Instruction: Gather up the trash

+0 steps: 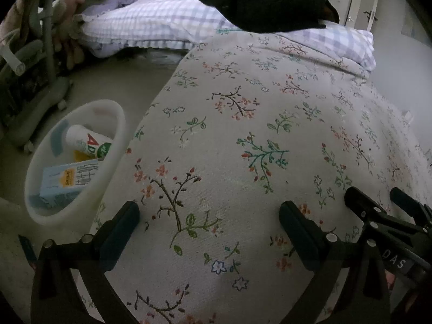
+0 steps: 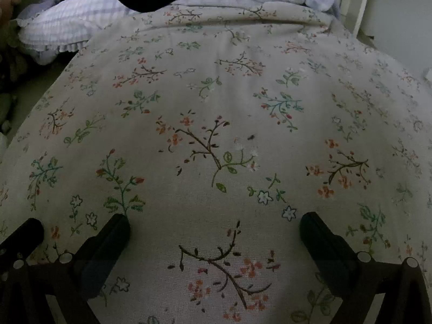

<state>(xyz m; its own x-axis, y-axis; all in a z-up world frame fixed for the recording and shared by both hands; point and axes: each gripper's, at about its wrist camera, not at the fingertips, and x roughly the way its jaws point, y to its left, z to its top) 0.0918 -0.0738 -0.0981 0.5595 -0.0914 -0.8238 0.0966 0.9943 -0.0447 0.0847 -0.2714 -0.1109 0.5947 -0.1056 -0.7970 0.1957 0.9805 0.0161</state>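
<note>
Your left gripper [image 1: 209, 216] and right gripper [image 2: 214, 229] hover spread wide, empty, over the floral bedspread [image 1: 256, 135]. The white bin [image 1: 113, 113] beside the bed holds a carton [image 1: 70, 178] and a bottle [image 1: 86, 140].

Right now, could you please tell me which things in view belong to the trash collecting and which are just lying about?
Part of the job:
- white bin on the floor
- bottle in it
- blue carton in it
- left gripper, open
- right gripper, open

Just lying about:
- floral bedspread
- checked pillow
- black garment

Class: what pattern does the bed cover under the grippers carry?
The bed cover is pale with scattered flowering sprigs in orange, green and brown; clearest in the right wrist view.
</note>
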